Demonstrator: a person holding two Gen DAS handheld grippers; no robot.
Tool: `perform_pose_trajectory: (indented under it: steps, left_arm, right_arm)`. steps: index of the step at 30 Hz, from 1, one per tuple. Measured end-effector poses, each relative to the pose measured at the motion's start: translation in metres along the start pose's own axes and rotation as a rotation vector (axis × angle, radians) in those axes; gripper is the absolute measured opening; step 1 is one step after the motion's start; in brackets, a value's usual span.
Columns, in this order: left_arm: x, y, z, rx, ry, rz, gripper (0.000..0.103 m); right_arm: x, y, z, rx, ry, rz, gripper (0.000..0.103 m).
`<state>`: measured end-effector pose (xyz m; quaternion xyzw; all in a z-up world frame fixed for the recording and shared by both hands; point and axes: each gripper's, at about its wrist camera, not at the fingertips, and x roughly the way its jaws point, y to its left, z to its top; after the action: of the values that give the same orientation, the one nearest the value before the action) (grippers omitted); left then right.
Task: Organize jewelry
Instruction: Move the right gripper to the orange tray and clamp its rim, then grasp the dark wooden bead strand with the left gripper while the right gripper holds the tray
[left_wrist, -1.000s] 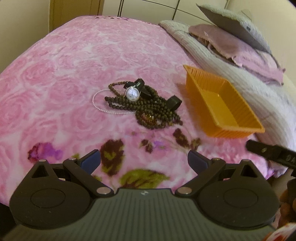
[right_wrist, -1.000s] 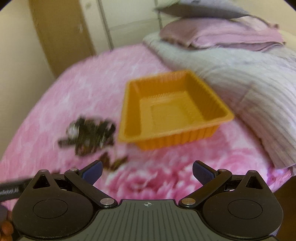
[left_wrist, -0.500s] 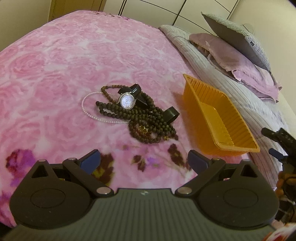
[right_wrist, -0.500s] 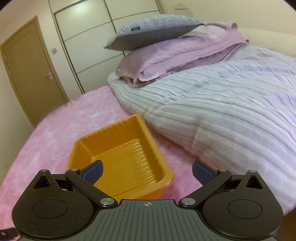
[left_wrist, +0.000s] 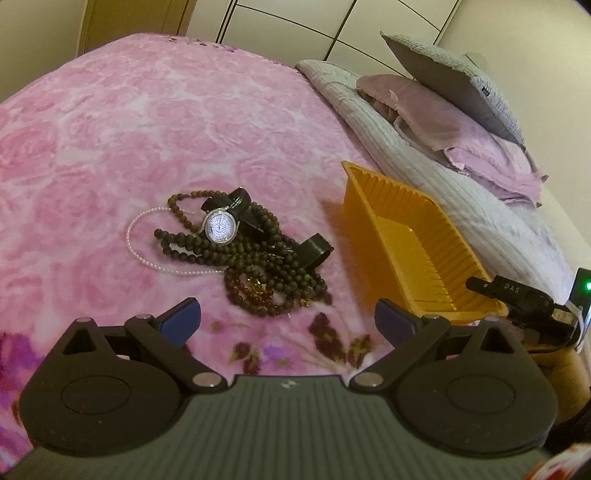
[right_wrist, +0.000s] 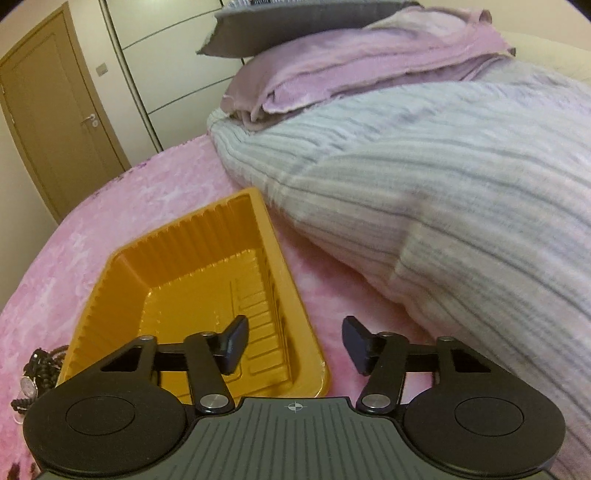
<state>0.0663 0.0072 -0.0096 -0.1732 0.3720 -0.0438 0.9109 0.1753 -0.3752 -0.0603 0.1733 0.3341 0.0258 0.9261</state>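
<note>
Jewelry lies in one tangled heap on the pink rose-patterned bedspread (left_wrist: 155, 122), just left of the orange plastic tray (left_wrist: 373, 199): strands of dark brown bead necklaces (left_wrist: 258, 273), a thin pearl necklace (left_wrist: 147, 258) looping out on the side away from the tray, and a wristwatch (left_wrist: 220, 228) with a pale round dial and black strap lying on top. Beyond the tray sit a striped grey quilt (right_wrist: 443, 192) and stacked pillows (left_wrist: 443, 122).

On the near side of the heap, the left hand-held gripper (left_wrist: 288, 319) hangs above the bedspread with its jaws spread wide and nothing between them. At the tray's near right corner, the right hand-held gripper (right_wrist: 293, 341) is closing, about half open; the tray's right rim runs between its fingers (right_wrist: 236, 341), one inside the tray and one outside, and the pads are not yet pressing on it.
</note>
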Motion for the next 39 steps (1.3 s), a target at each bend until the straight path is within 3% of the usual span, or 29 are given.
perform_pose_trajectory:
  steps: [11, 20, 26, 31, 39]
  left_arm:
    - [0.013, 0.002, -0.002, 0.0, 0.022, 0.012, 0.1]
    - [0.013, 0.002, -0.004, 0.014, 0.018, 0.023, 0.1]
    - [0.011, 0.009, -0.006, 0.074, 0.012, 0.051, 0.098]
    - [0.014, 0.013, -0.008, 0.122, 0.023, 0.031, 0.094]
    - [0.033, -0.004, -0.007, 0.358, 0.028, 0.034, 0.078]
  right_arm:
    - [0.011, 0.0, -0.001, 0.031, 0.042, 0.028, 0.021]
    - [0.003, 0.006, 0.005, 0.021, 0.068, 0.016, 0.008]
    - [-0.011, 0.035, 0.014, -0.189, 0.029, -0.047, 0.007]
    - [-0.027, 0.066, 0.015, -0.415, -0.039, -0.108, 0.006]
    - [-0.045, 0.096, 0.007, -0.638, -0.089, -0.15, 0.005]
